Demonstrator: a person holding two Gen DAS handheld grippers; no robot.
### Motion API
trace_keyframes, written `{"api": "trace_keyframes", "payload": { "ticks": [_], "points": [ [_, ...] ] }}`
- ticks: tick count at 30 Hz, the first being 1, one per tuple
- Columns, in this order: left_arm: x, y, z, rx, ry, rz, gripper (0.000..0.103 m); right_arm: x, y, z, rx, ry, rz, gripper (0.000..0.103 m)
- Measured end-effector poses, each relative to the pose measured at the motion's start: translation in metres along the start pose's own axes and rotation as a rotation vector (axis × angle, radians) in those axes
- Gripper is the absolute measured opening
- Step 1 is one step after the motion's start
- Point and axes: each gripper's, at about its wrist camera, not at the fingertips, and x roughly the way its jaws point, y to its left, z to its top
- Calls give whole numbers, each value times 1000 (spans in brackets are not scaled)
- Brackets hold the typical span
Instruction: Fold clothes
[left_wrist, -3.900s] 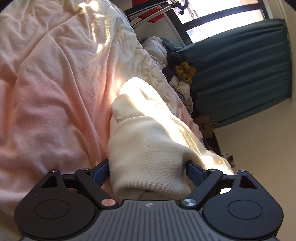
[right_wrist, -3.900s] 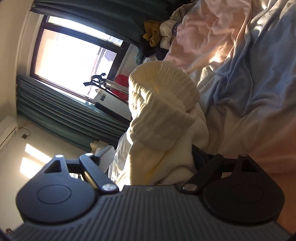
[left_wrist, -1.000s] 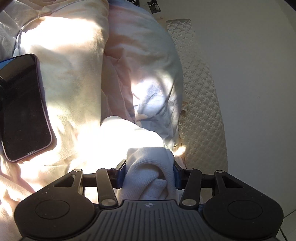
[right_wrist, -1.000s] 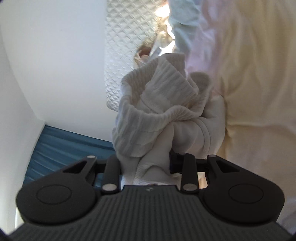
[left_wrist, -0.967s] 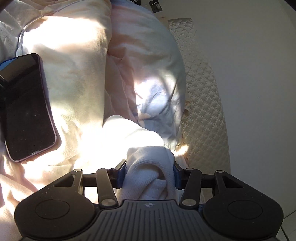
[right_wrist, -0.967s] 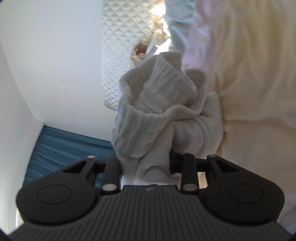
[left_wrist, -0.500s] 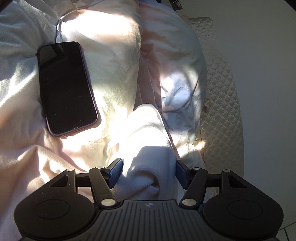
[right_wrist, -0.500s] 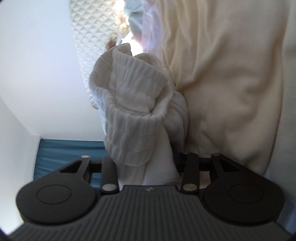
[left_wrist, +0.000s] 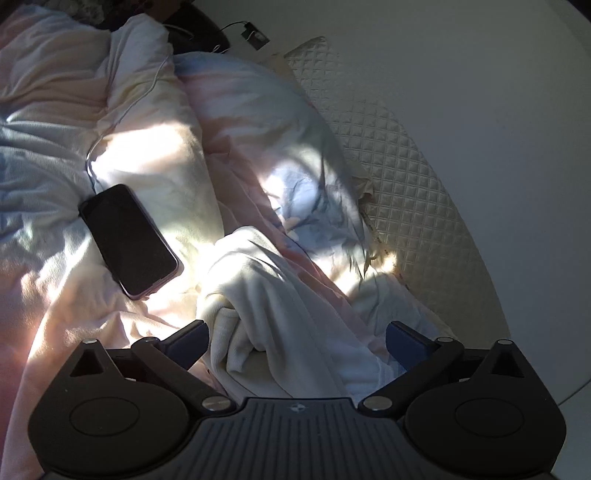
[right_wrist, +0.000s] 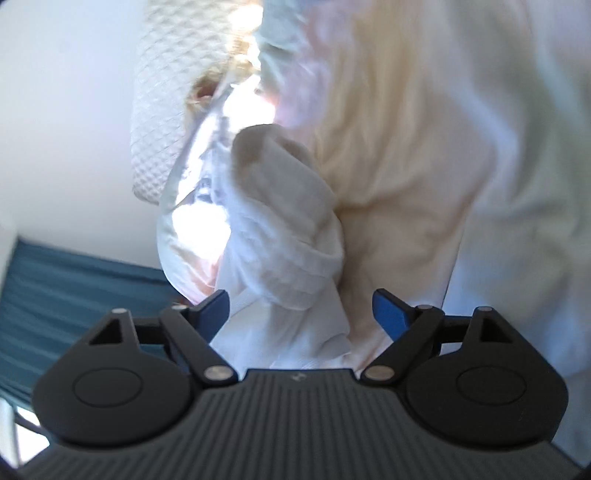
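Observation:
A folded cream knit garment (left_wrist: 273, 306) lies on the pale bedding, next to a pillow. My left gripper (left_wrist: 295, 336) hovers over its near end. Its jaws are opening wide, the garment lies between them, and the blue pads stand clear of the cloth on both sides. In the blurred right wrist view the same ribbed cream garment (right_wrist: 291, 229) rests against the bedding. My right gripper (right_wrist: 301, 308) is also opening, with the cloth between its spread pads and no pad pressing on it.
A black phone (left_wrist: 129, 240) with a white cable (left_wrist: 125, 110) lies on the duvet to the garment's left. A quilted white headboard pad (left_wrist: 402, 184) and the white wall are at the right. A teal curtain (right_wrist: 66, 291) shows in the right wrist view.
Both grippers were shut on the cream garment and have let it go, jaws now spread wide. The left gripper has pulled back and risen, showing more of the bed and phone.

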Motion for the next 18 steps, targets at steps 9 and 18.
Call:
{"api": "trace_keyframes", "payload": {
  "ticks": [9, 18],
  "points": [
    [-80, -77, -29, 289, -32, 77, 103, -56, 83, -22, -347, -53, -19, 87],
    [-169, -115, -76, 487, -135, 186, 103, -130, 149, -89, -735, -135, -11, 86]
  ]
}}
